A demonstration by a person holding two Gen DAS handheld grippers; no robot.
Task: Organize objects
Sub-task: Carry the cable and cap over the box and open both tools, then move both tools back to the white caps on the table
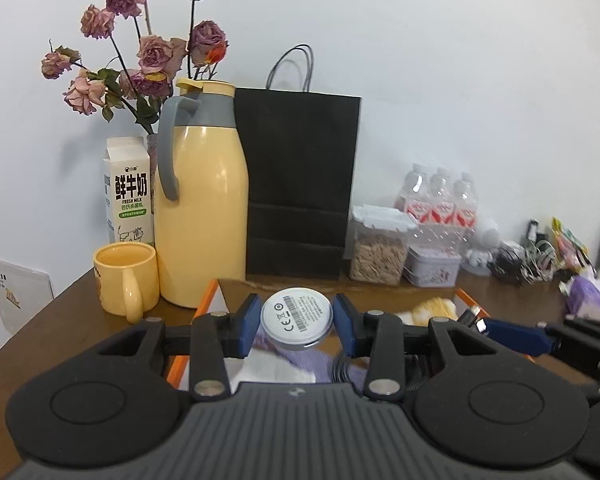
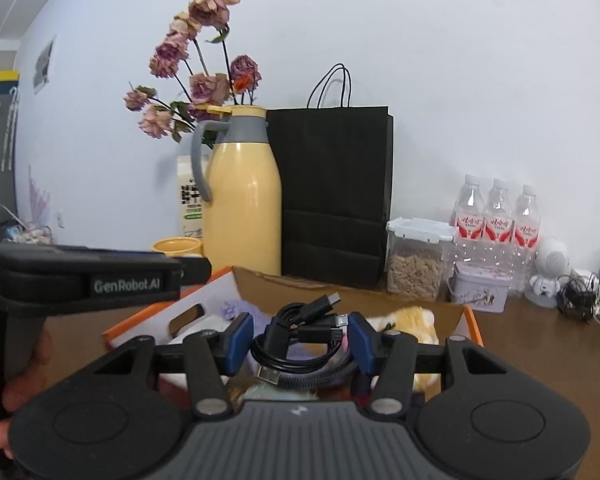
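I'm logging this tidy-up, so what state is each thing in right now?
Left gripper: shut on white puck.
Right gripper: shut on cable coil.
Box: open, holding soft items.
Jug: upright, lid closed.
Mug: upright, looks empty.
Milk carton: upright, closed.
Bag: standing.
Cereal jar: lid on.
Bottles: upright, capped.

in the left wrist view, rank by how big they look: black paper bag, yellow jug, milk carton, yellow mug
1. black paper bag
2. yellow jug, close behind the bag
3. milk carton
4. yellow mug, though it stands nearer the camera

Even bright light, soft shadows, fisheye edge warping, slight blur.
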